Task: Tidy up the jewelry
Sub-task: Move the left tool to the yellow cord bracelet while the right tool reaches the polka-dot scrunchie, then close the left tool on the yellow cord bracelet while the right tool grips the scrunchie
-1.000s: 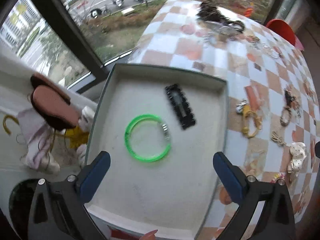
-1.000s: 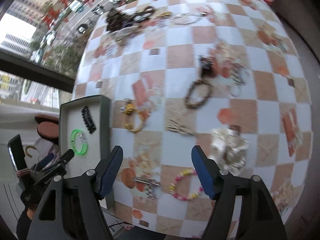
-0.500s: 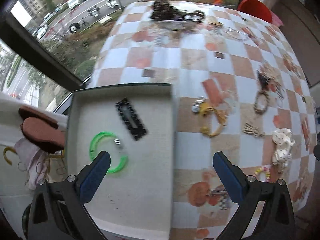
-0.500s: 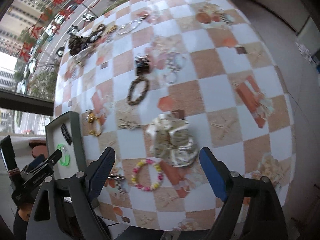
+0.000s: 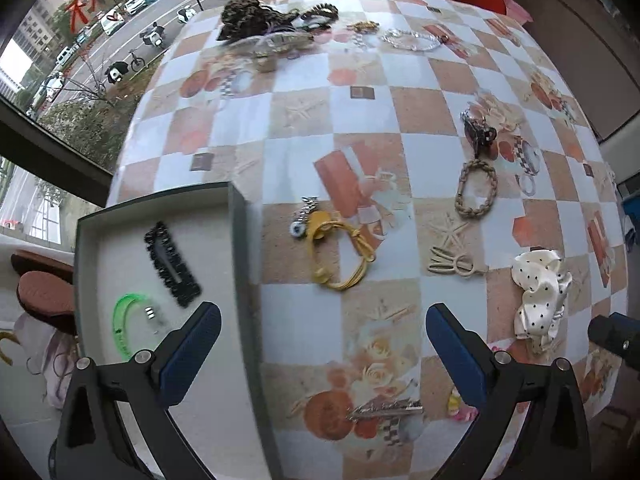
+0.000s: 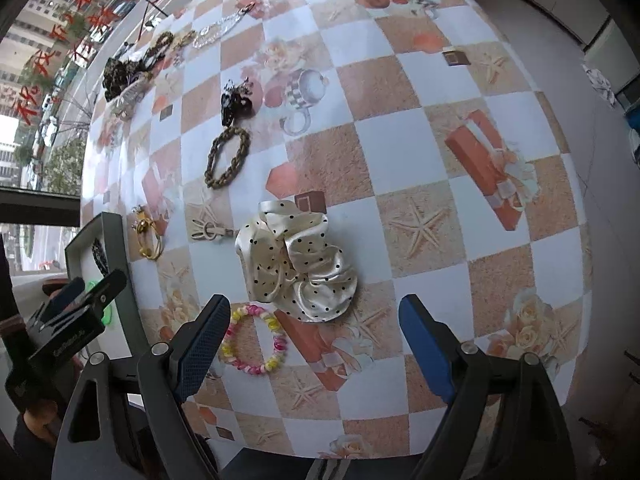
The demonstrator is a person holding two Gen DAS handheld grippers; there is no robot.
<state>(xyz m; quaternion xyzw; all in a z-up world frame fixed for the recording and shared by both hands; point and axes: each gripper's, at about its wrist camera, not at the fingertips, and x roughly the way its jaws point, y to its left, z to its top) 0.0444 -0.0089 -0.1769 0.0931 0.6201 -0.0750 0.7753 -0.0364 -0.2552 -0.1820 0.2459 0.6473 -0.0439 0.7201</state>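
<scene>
Checkered counter (image 5: 360, 128) by a street window — grey tray (image 5: 240, 264) at eight o'clock holds a green plastic bangle (image 5: 124, 320); left tongs (image 5: 320, 336) and right tongs (image 6: 316, 328) gape, empty — a polka-dot cream satin scrunchie (image 6: 296, 264) lies ahead at twelve.

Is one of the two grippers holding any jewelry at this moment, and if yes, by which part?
Nothing is held. The left gripper and the right gripper are both open with nothing between their fingers, above the table.

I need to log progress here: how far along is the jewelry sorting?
Early. Done: only the green bangle and black hair clip lie in the tray. In hand: nothing; left gripper and right gripper are open. Left: yellow cord bracelet, braided bracelet, polka-dot scrunchie, beaded bracelet, far pile.
</scene>
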